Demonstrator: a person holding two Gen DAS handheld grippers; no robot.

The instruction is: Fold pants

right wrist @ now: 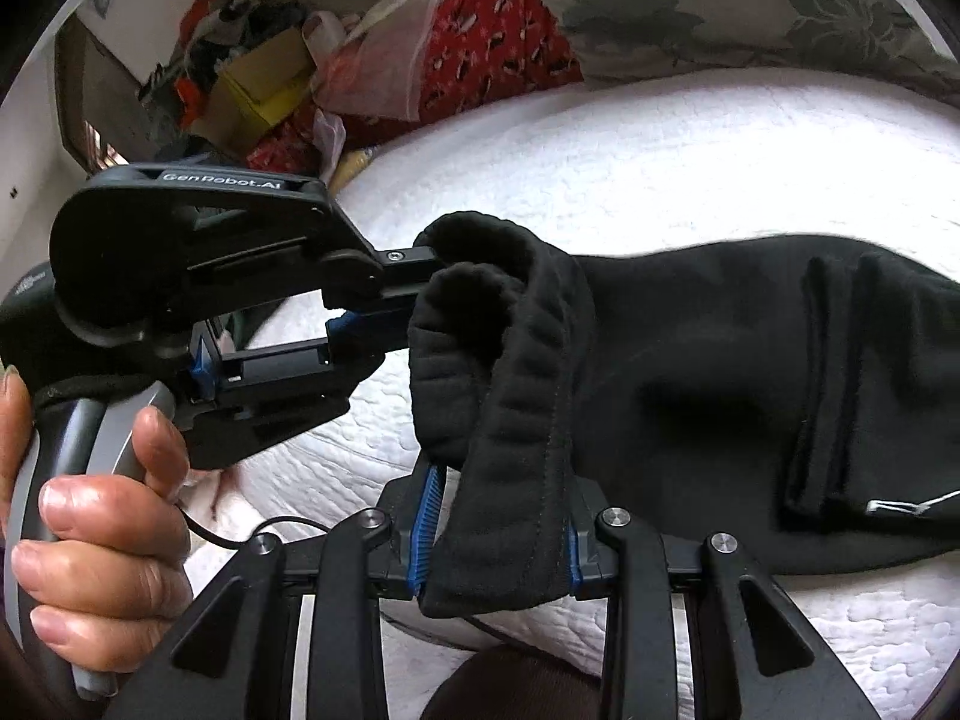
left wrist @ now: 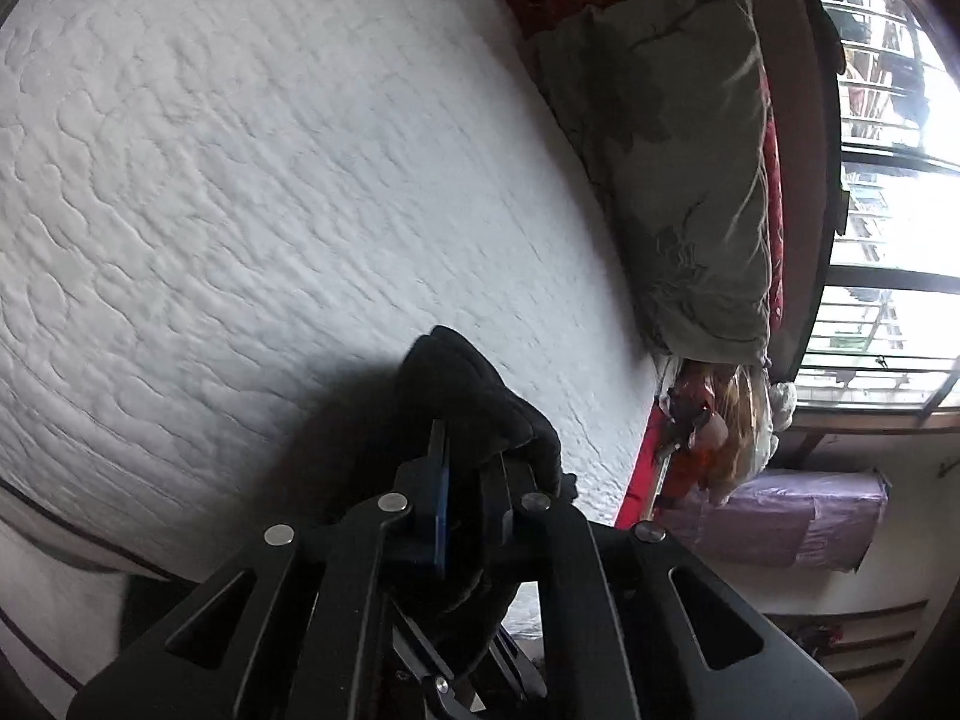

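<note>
We hold the black fleece pants by their ribbed elastic waistband, one gripper at each spot along it. Our right gripper is clamped on the near fold of the waistband, the cloth pinched between its blue-padded fingers. Our left gripper, seen from the right wrist view at the left of the scene, bites the far, rolled part of the same waistband; in its own view the left gripper has its fingers pressed together on a bunched lump of the black cloth. Our left hand wraps the grey handle of that tool.

The rest of the pants lie spread to the right across the white quilted mattress, with a small white logo near the right edge. The waistband end is lifted off the bed, casting a shadow on the quilting below it in the left wrist view.

Beyond the mattress, on the far side, lies a grey-green pillow with a dark floral print. A red patterned cloth and plastic bags are piled at the far left corner. A barred window shows at the right of the left wrist view, with a purple wrapped bundle below it.
</note>
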